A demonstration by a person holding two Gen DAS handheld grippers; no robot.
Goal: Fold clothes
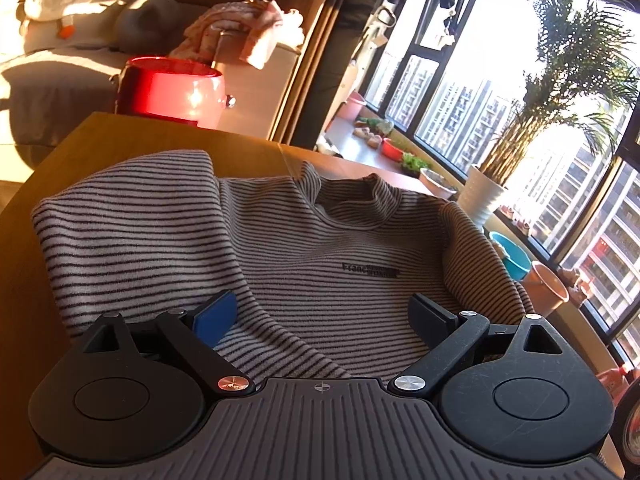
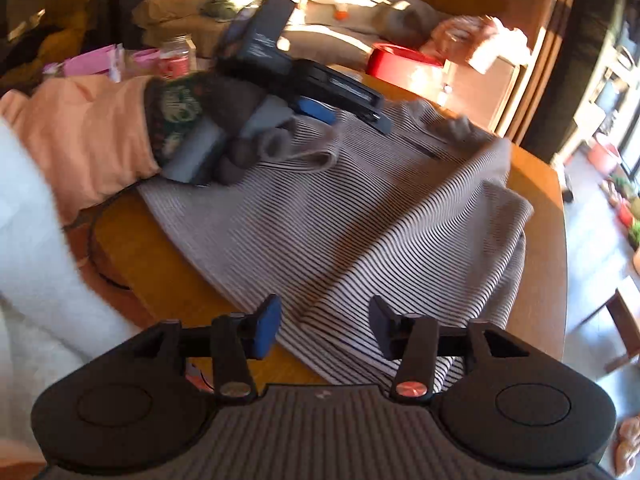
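Observation:
A grey striped sweater with a high collar and a small dark chest logo lies front up on the wooden table. One side is folded over onto the body. My left gripper is open, low over the sweater's lower front, fingers wide apart on the cloth. In the right wrist view the sweater spreads across the table, and my right gripper is open just over its near edge. The left gripper shows there at the sweater's far side, held by a gloved hand.
A red pot stands beyond the table's far edge, a sofa with clothes behind it. Windows, a potted palm and buckets stand to the right. A jar and pink items sit at the far left. A black cable lies on the table.

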